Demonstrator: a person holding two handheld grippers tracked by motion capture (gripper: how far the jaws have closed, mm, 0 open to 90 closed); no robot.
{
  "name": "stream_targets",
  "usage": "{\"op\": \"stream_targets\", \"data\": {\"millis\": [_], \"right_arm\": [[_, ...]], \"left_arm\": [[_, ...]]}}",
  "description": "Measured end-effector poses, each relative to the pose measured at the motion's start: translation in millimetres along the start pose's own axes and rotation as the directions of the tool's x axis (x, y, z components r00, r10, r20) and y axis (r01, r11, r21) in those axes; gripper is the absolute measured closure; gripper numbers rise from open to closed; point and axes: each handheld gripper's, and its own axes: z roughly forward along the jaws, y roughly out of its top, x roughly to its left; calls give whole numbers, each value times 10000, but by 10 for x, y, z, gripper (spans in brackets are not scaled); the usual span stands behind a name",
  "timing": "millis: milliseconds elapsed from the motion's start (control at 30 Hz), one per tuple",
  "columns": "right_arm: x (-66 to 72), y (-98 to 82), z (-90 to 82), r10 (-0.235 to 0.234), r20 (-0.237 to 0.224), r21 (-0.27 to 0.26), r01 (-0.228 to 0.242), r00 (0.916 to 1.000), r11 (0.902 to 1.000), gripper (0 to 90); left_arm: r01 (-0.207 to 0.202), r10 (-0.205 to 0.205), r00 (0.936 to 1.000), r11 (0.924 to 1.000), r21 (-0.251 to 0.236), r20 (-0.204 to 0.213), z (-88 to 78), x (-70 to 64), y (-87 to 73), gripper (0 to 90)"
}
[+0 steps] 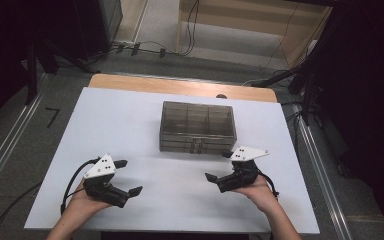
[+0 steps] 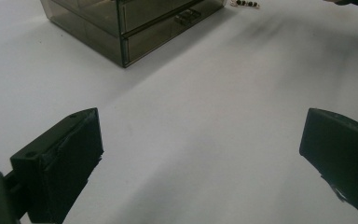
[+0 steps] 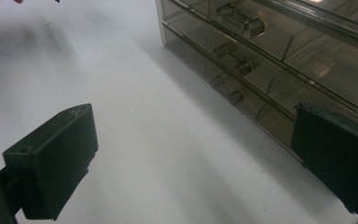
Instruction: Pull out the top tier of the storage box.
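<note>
White, matte sheeting covers the wooden table (image 1: 130,120), and no readable writing or label shows on anything. Centred toward its far side sits the smoky translucent plastic drawer box (image 1: 197,126), rectangular, with clear cylindrical bar handles (image 3: 235,67) on its front. Nearer the person, the left gripper (image 1: 128,176) and right gripper (image 1: 219,165) rest well apart from it, each with blocky black jaws spread wide and empty.
</note>
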Motion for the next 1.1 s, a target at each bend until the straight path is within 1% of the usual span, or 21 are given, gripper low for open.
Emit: {"op": "stream_targets", "data": {"millis": [100,167,200,300,333,367,467,533,733,900,967,1100], "right_arm": [[0,11,14,91,-11,30,-91,10000,10000,0],[-3,23,19,-2,9,-14,2,10000,10000,0],[1,32,18,56,6,-25,-56,10000,10000,0],[-4,65,22,-13,-25,-49,13,10000,10000,0],[-2,76,24,32,-32,-41,-32,10000,10000,0],[-6,86,28,-78,-22,-49,78,10000,10000,0],[-5,106,47,-153,27,-53,153,9999,9999,0],[-1,116,61,-72,34,-28,72,10000,10000,0],[-12,137,88,-107,-46,-62,106,9999,9999,0],[-25,151,96,58,-113,-120,-59,9999,9999,0],[-30,161,103,12,-113,-186,-14,9999,9998,0],[-27,182,118,-3,-103,-199,1,9999,9998,0]], "left_arm": [[-1,1,10000,10000,-1,5,0,1,0,0],[11,-11,10000,10000,-9,0,2,1,0,0],[15,-15,10000,10000,-13,5,2,1,0,0],[13,-13,10000,10000,-15,11,1,1,1,0],[8,-8,10000,10000,-12,6,1,1,1,0],[1,-1,10000,10000,-5,5,0,2,0,0],[-4,4,10000,10000,-6,12,1,2,0,0],[-1,1,10000,10000,-7,22,0,1,0,0],[-24,24,10000,10000,5,10,0,-2,0,0],[53,-53,10000,10000,40,2,6,2,0,0],[73,-72,9999,9999,75,-82,7,6,1,0],[111,-111,9999,9998,173,0,6,22,2,0]]}}
